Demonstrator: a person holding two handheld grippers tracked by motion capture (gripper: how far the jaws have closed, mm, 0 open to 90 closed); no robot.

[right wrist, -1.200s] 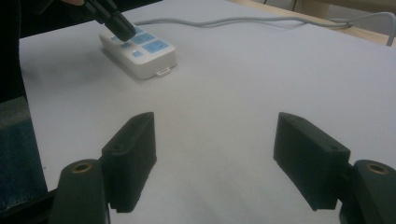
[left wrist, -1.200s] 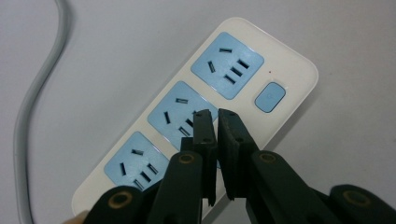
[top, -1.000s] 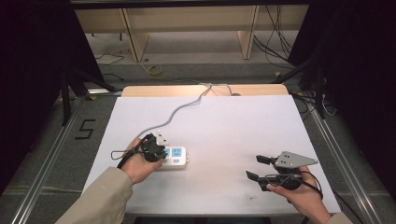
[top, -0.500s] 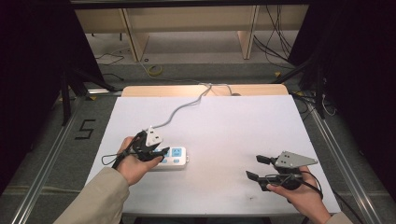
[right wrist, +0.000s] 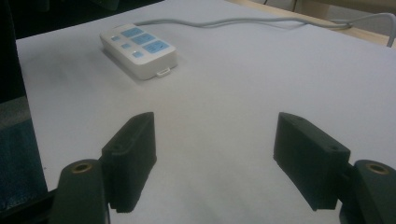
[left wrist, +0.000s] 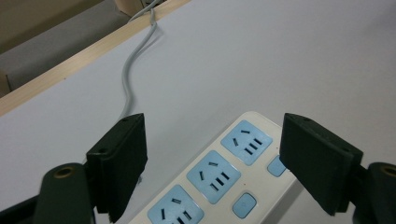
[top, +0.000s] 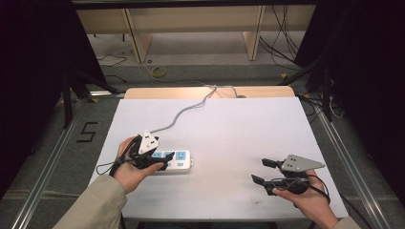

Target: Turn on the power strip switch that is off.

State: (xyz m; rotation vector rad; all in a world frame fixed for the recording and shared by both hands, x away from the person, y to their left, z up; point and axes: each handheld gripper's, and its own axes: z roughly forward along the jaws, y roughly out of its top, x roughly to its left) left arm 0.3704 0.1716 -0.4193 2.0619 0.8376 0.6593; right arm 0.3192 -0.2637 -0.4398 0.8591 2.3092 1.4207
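Since a second ago the left gripper (left wrist: 212, 165) has been opening and now straddles, untouching, the white plastic blue-socketed power strip (top: 173, 160) lying crosswise, while the farther right gripper (top: 260, 172) gapes empty.

A white power strip (top: 173, 160) with blue sockets lies near the table's (top: 239, 124) front-left corner, its grey cable (top: 184, 113) running to the far edge. The left gripper (top: 160, 161) sits over the strip's left end, its jaws having just been opening. The right gripper (top: 261, 171), jaws apart, hovers near the front-right corner, well apart from the strip.
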